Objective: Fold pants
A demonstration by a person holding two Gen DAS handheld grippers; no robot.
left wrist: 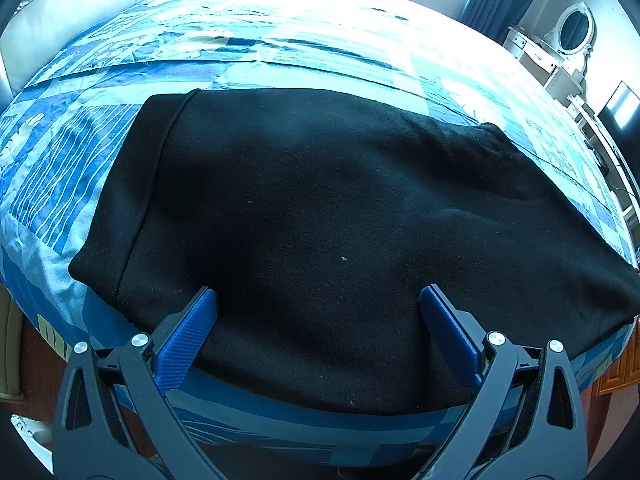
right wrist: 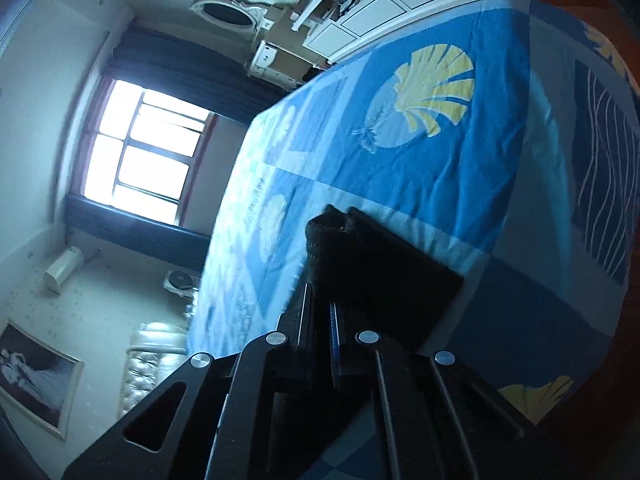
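Observation:
Black pants (left wrist: 312,220) lie spread flat on the blue patterned bedspread (left wrist: 240,60), a hem band at their left end. My left gripper (left wrist: 318,300) is open, its blue pads (left wrist: 188,336) wide apart just above the pants' near edge, holding nothing. In the right wrist view, tilted sideways, my right gripper (right wrist: 320,304) is shut on a bunched edge of the black pants (right wrist: 360,264) and holds it over the bedspread (right wrist: 460,168).
The bed's near edge (left wrist: 280,428) drops to a wooden floor. A padded headboard (left wrist: 80,4) is at the far left. A white dresser with oval mirror (left wrist: 568,36) stands at the right, a window (right wrist: 140,152) and dark curtains beyond.

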